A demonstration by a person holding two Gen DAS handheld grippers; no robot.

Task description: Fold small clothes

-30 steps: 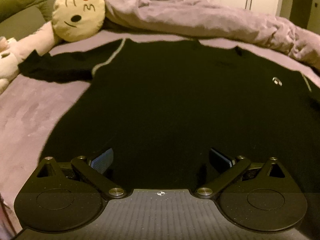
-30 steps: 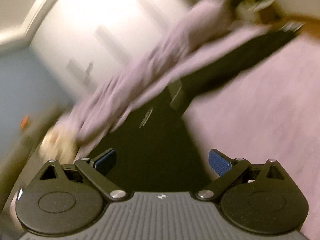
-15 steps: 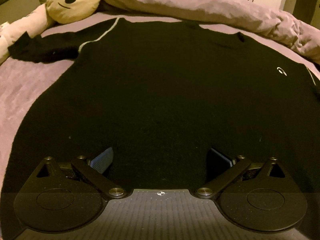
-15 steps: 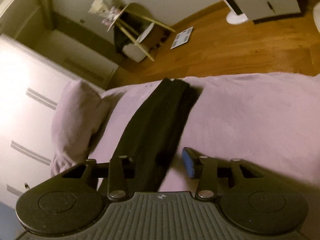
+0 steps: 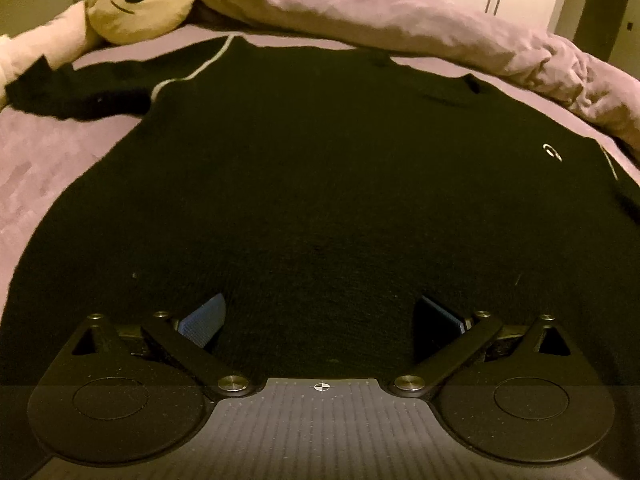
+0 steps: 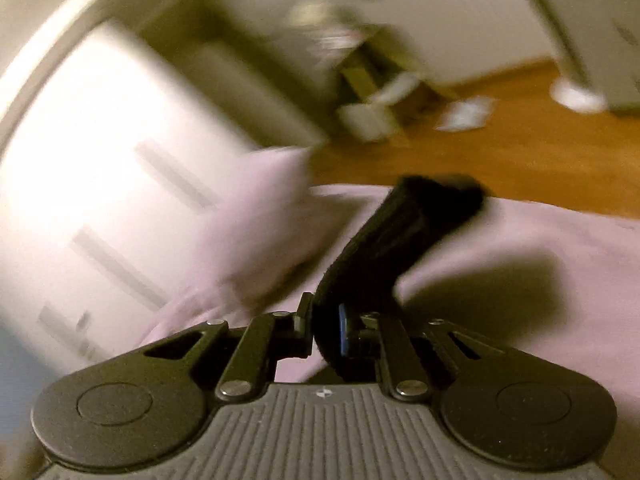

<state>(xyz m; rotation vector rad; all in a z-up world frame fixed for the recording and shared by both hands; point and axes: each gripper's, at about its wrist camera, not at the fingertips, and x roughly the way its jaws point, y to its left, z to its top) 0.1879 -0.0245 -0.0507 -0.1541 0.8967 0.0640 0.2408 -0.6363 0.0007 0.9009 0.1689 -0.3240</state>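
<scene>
Right hand-held gripper (image 6: 326,330): clenched on the black sleeve (image 6: 404,240); my jaws have just been closing and the cloth is pinched between them, the blue pad hard against it.
Why held there: I judge I gripped partway along the sleeve so I can carry it inward over the body, a first fold.
Sleeve attitude: rises from my jaws and runs away over the bed (image 6: 540,240), cuff end toward the far edge; the view is blurred, so I cannot tell whether the cuff is lifted or dragging.
Left hand-held gripper (image 5: 320,316): released, jaws wide, nothing between the pads; it hangs low over the hem area of the sweater (image 5: 320,180).
Why placed there: I judge it waits to pin or pick up the hem once the sleeves are in.
Task's thing: sweater lies flat, front up, on the bed, collar away from me, other sleeve stretched out at upper left toward the plush toy (image 5: 140,0).
Edges: bed drops to the wooden floor (image 6: 500,152) just past the cuff; wardrobe (image 6: 80,160) stands at left.
Crowding: rumpled duvet (image 5: 400,20) runs along the collar side, close to the shoulders; plush toy just beside the far cuff.
Open room: bare sheet on the left of the body; the sweater's own front is clear to receive the sleeve.
</scene>
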